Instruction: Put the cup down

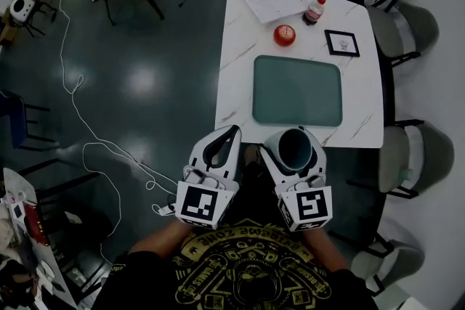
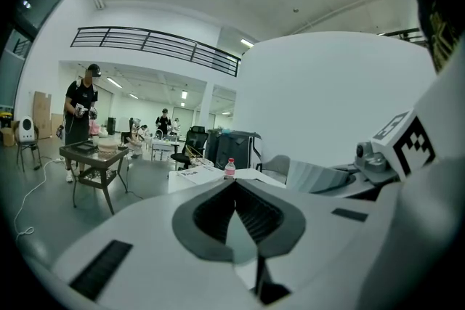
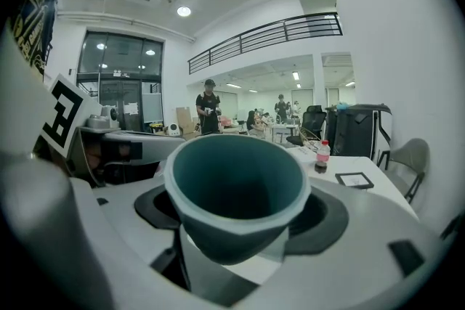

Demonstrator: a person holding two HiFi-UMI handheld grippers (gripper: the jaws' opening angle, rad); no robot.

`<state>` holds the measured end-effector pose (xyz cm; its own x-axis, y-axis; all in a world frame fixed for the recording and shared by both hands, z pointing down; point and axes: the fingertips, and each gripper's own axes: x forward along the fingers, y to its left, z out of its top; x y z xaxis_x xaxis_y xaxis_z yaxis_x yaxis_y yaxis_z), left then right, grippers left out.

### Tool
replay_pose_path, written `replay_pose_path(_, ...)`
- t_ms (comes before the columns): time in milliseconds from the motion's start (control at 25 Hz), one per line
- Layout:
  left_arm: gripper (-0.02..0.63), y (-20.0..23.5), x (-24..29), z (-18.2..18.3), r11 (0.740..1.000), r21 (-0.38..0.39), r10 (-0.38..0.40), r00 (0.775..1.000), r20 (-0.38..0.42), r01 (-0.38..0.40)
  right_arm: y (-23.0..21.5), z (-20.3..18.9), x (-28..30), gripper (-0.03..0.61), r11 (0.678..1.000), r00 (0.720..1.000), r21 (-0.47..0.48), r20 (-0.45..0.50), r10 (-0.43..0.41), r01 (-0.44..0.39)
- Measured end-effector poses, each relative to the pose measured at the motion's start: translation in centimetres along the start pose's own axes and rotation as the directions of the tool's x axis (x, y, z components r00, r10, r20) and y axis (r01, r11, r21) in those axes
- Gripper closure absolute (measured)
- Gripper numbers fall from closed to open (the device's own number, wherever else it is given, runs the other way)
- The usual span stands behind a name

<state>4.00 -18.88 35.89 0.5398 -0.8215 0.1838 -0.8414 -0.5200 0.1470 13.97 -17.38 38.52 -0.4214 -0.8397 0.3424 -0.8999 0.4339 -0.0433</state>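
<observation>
Beside the white table point(image 1: 240, 76), right gripper point(image 1: 295, 136) fingers point(image 3: 330, 218) pinch cup point(image 1: 294, 150); left gripper point(image 1: 231, 133) fingers point(image 2: 211, 218) together.

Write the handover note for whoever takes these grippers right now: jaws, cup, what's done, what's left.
Right gripper: jaws closed on the teal cup, which is upright, mouth up, and looks empty.
Left gripper: jaws together, nothing between them.
Cup: held in the air at the near edge of the white table, just short of the green mat.
Done: cup is gripped and at the table.
Left: lower it onto the table, probably the mat, open the jaws, back away.
</observation>
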Motion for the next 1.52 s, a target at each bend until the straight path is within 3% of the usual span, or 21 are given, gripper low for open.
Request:
replay_pose_path(640,0.603,-1.6,9.2,-0.7,1.000,0.021,0.014,0.999,-0.030,-0.013,-9.2,-0.9,4.3,0.195,1.000,1.000,0.022,-0.012,-0.014,0.014)
replay_pose_path(960,0.603,-1.0,12.8,-2.8,0.998,0.045,0.049,0.996,-0.080,-0.045,-13.0,-2.4,7.0,0.195,0.999,0.999,0.008,-0.032,-0.038,0.038)
replay_pose_path(1520,0.603,-1.1,18.7,-7.5,0.998,0.049,0.040,0.982,-0.182,-0.031,-18.1,-6.0,10.8,0.195,0.997,0.996,0.014,-0.052,-0.079,0.079)
